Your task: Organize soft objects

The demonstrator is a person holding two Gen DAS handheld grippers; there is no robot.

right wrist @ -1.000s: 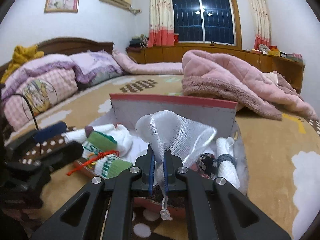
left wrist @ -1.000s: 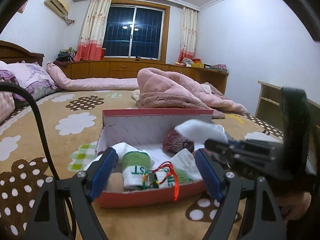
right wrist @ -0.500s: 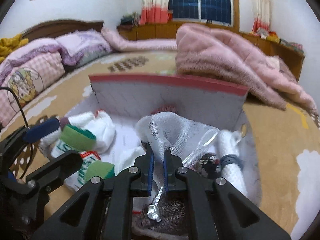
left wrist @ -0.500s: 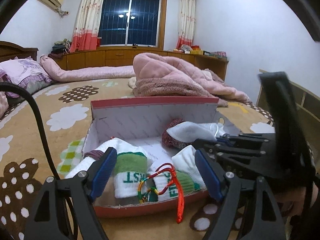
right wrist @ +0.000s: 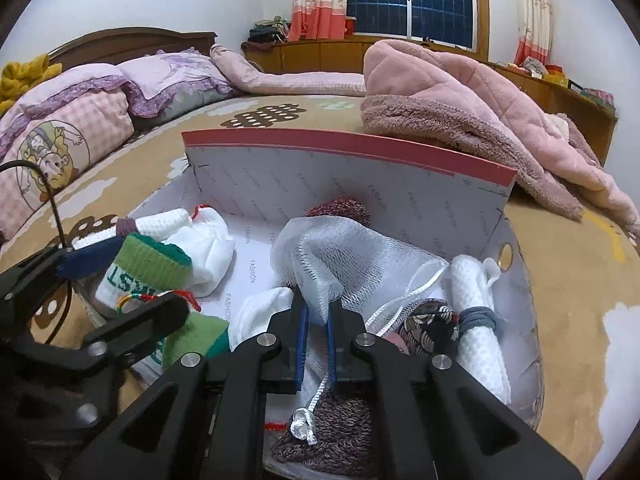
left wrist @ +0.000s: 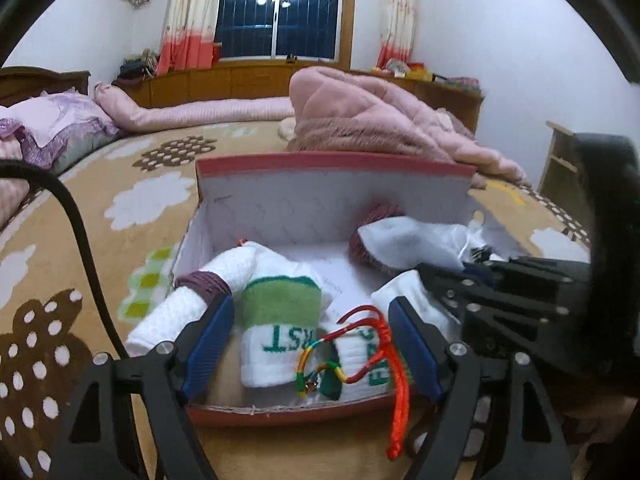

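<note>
Most soft items already sit in the red-rimmed cardboard box on the bed: green-cuffed socks at 7 o'clock, rolled white towel at 4 o'clock, knit hat at 12. Left to do, my read: drop the white mesh bag in and tidy. Right gripper pitched down over the box middle, jaws clamped on the mesh bag, bag low over the box contents. Left gripper tilted down at the near wall, jaws wide apart, straddling the socks and a red cord, gripping nothing.
</note>
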